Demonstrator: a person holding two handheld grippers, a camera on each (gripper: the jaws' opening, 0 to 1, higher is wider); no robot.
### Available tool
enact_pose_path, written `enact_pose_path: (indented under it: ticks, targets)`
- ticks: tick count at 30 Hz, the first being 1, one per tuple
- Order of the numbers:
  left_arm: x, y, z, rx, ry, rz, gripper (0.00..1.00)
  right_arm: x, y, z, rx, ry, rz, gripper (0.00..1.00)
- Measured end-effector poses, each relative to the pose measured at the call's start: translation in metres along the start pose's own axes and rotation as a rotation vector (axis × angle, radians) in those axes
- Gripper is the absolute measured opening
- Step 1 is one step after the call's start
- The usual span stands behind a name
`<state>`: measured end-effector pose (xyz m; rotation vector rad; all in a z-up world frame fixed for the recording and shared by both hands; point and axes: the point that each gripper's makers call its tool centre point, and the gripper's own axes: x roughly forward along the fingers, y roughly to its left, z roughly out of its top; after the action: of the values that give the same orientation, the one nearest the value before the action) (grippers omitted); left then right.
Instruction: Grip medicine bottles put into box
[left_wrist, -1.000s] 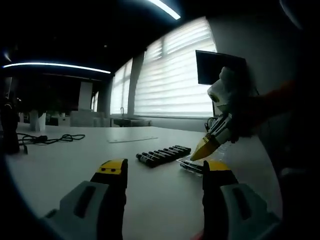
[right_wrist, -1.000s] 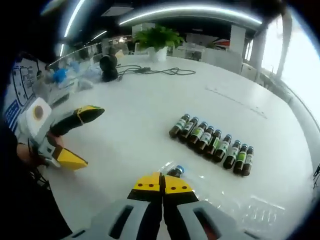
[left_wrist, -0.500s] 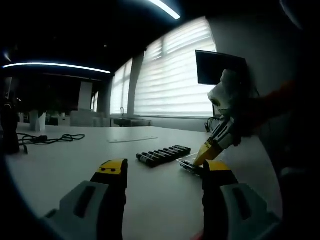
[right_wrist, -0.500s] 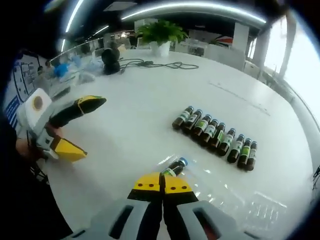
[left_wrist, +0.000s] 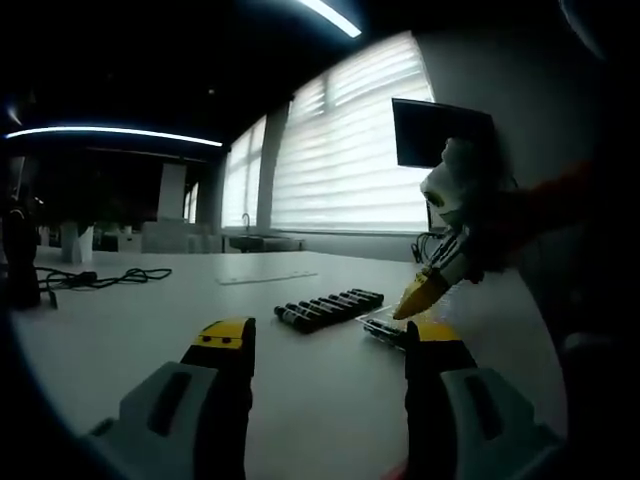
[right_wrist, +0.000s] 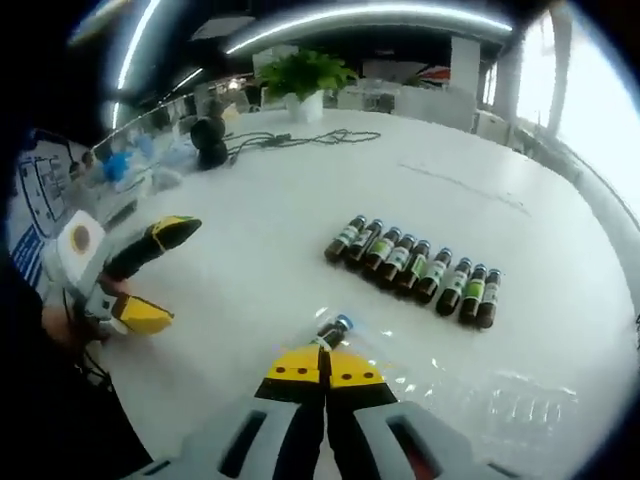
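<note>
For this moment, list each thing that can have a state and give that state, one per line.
left gripper: open, holding nothing, above the table.
right gripper: shut, empty, tips just short of the single bottle.
single bottle: lying in the clear box, blue cap pointing away.
row of bottles: eight lying side by side on the table, untouched.
clear box: open, lying flat.
cable: loose on the table.

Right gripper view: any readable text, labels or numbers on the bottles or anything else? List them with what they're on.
None can be read.
Row of medicine bottles: green and pale labels, print too small and blurred.
Single blue-capped medicine bottle by the right claw: label unreadable.
Blue-and-white panel at the left edge: line markings, no legible words.
Left gripper view: bottles too dark to read.
</note>
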<state>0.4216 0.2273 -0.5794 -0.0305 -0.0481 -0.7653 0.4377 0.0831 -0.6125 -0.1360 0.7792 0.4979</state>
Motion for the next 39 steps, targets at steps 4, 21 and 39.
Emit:
enact_pose_path:
  ticks: [4, 21, 39]
  targets:
    - [0.001, -0.001, 0.0, 0.004, 0.003, -0.003, 0.53, -0.012, -0.034, -0.009, 0.051, 0.007, -0.06, 0.0]
    - [0.002, -0.002, -0.003, 0.04, 0.023, 0.003, 0.53, 0.006, -0.052, -0.031, 0.063, 0.068, -0.067, 0.0]
    - [0.001, -0.006, -0.001, 0.033, 0.018, -0.01, 0.55, -0.024, -0.107, 0.021, 0.271, -0.092, -0.086, 0.07]
